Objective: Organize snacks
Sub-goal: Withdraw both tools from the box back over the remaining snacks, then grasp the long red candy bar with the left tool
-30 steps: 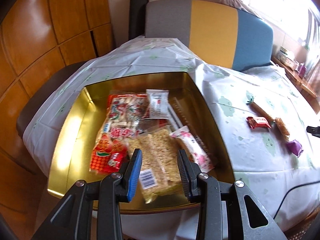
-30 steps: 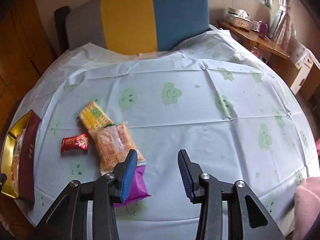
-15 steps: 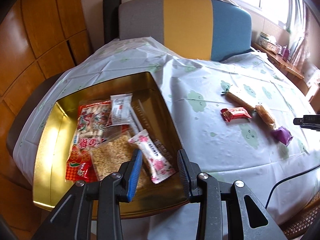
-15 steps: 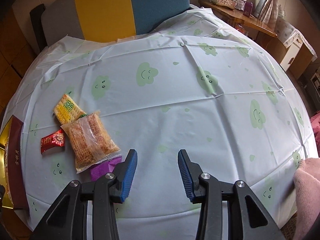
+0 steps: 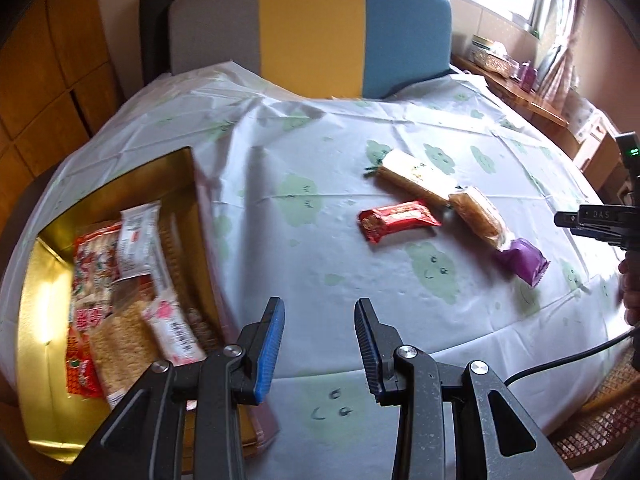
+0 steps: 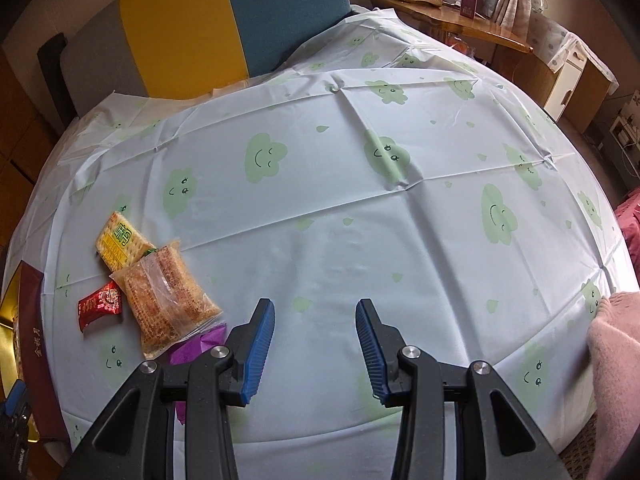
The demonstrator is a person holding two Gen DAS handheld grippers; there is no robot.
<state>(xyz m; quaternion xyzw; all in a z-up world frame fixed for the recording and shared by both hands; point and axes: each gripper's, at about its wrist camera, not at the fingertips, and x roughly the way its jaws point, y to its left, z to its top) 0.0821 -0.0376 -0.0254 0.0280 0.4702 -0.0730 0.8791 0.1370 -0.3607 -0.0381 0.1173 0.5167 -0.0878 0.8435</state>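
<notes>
A gold box (image 5: pixel 44 320) at the table's left holds several snack packets, among them a pink-and-white one (image 5: pixel 172 328). On the cloth lie a red candy packet (image 5: pixel 396 220), a yellow cracker pack (image 5: pixel 416 178), a clear pack of orange crackers (image 5: pixel 478 218) and a purple packet (image 5: pixel 522 260). My left gripper (image 5: pixel 320 344) is open and empty above the cloth, right of the box. My right gripper (image 6: pixel 316 344) is open and empty; the orange crackers (image 6: pixel 168 296), yellow pack (image 6: pixel 118 246), red packet (image 6: pixel 102 304) and purple packet (image 6: pixel 196 350) lie to its left.
A tablecloth with green clouds (image 6: pixel 360 200) covers the round table. A chair with grey, yellow and blue back (image 5: pixel 312 32) stands behind it. A wooden sideboard (image 6: pixel 452 20) with boxes is at the back right. A pink cloth (image 6: pixel 616 380) lies at the right edge.
My left gripper has swung right, from over the gold box to over the cloth facing the loose snacks. My right gripper has shifted right, leaving the snacks further to its left.
</notes>
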